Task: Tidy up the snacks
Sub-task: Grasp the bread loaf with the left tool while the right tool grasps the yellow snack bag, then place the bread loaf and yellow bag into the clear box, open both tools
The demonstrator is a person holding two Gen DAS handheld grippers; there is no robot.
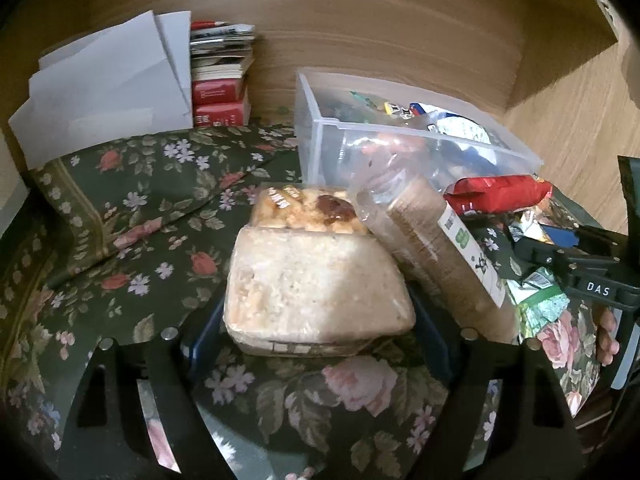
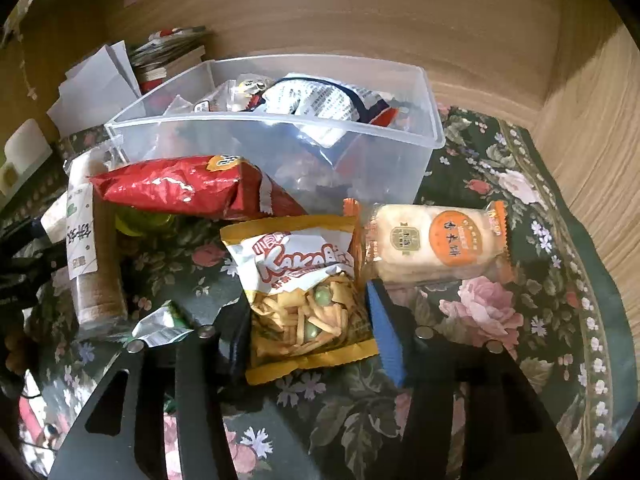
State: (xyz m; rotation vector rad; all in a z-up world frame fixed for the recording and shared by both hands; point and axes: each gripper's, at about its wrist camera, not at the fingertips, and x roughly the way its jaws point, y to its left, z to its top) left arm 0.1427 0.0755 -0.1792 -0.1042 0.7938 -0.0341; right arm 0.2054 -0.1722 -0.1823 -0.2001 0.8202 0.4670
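Both grippers closed on snack packs above the floral tabletop.

The left gripper (image 1: 320, 332) has its jaws clamped on a pale rice-cake pack (image 1: 316, 280). The right gripper (image 2: 308, 332) pinches a yellow KakaBi mix bag (image 2: 304, 296); beyond lie an orange cracker pack (image 2: 432, 240), a red bag (image 2: 180, 188) and the clear bin (image 2: 280, 132) of snacks.

Right gripper (image 2: 308, 332): fingers set either side of a yellow mixed-snack packet (image 2: 306, 300).
Rice cracker pack (image 2: 434, 242): orange-ended, just right of that packet.
Red bag (image 2: 188, 188): lying against the clear bin's front wall.
Clear bin (image 2: 276, 136): holds several wrappers.
Tabletop (image 2: 532, 292): covered in dark floral cloth.
Biscuit tube (image 2: 94, 248): far left.
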